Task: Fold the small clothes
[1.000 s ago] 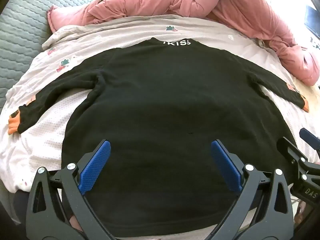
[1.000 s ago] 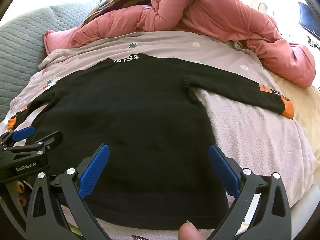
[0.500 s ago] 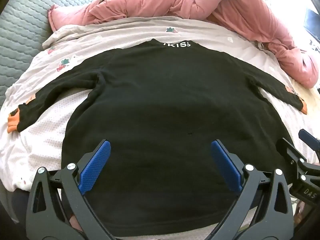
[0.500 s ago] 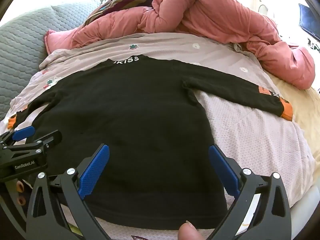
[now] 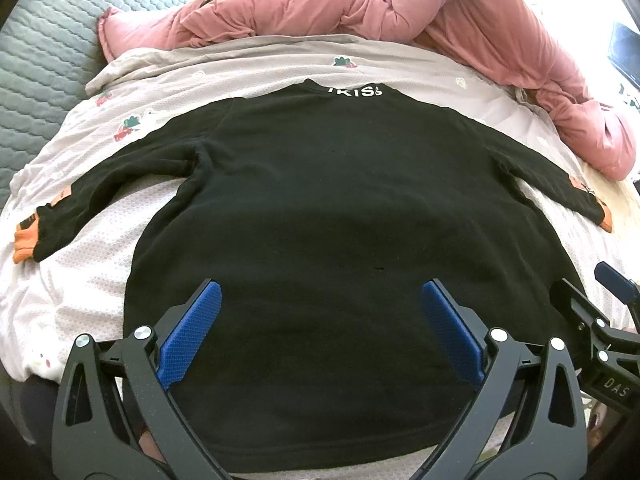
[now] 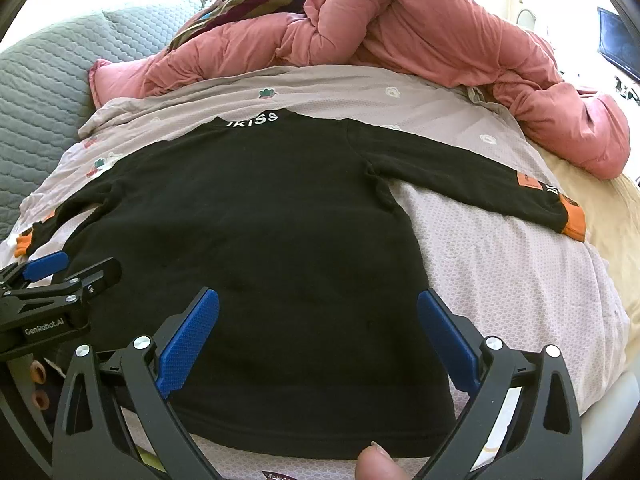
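Observation:
A small black long-sleeved top (image 5: 340, 208) (image 6: 256, 216) lies flat on the bed, sleeves spread to both sides, with white lettering at the collar and orange cuffs (image 5: 25, 240) (image 6: 573, 220). My left gripper (image 5: 320, 300) hovers open over the top's lower part, a blue pad on each side. My right gripper (image 6: 318, 308) is open too, above the lower right part of the top. Each gripper shows at the edge of the other's view: the right one (image 5: 600, 312) and the left one (image 6: 52, 280). A fingertip (image 6: 374, 464) shows at the bottom edge.
A pale patterned sheet (image 5: 280, 68) (image 6: 500, 260) covers the bed. A bunched pink duvet (image 5: 400, 8) (image 6: 420, 40) lies along the far side and right. A grey quilted headboard (image 5: 36, 60) is at the left. The bed's edge runs close behind the hem.
Both views have shifted slightly; the top sits a little lower and nearer the middle in the left wrist view. Both grippers stay open and the top has not moved.

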The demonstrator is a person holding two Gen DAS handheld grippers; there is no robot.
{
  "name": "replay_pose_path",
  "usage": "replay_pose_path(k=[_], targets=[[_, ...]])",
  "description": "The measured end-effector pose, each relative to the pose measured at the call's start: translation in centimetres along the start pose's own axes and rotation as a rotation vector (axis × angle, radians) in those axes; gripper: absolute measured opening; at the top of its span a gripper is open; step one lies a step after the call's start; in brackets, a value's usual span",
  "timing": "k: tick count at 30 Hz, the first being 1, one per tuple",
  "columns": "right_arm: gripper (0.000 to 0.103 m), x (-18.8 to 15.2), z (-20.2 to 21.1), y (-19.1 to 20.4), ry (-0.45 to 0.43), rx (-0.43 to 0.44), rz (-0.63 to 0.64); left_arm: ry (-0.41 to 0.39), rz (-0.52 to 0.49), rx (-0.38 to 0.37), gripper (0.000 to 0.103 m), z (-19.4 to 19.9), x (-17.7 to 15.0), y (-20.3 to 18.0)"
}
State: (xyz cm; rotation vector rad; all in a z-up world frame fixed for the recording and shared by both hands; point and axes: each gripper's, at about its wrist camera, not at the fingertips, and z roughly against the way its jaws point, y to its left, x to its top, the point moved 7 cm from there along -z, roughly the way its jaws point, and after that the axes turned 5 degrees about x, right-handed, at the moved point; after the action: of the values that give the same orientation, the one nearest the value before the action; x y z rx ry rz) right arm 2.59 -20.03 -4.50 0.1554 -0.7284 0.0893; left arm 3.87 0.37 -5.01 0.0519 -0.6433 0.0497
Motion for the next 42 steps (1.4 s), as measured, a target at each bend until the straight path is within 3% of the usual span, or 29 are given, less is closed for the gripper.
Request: replay_pose_path(k=[42], targets=[[0.099, 0.3, -0.5, -1.3, 0.009, -0.019, -0.030, 0.009, 0.011, 0.006, 0.094, -0.6, -0.1, 0.7]])
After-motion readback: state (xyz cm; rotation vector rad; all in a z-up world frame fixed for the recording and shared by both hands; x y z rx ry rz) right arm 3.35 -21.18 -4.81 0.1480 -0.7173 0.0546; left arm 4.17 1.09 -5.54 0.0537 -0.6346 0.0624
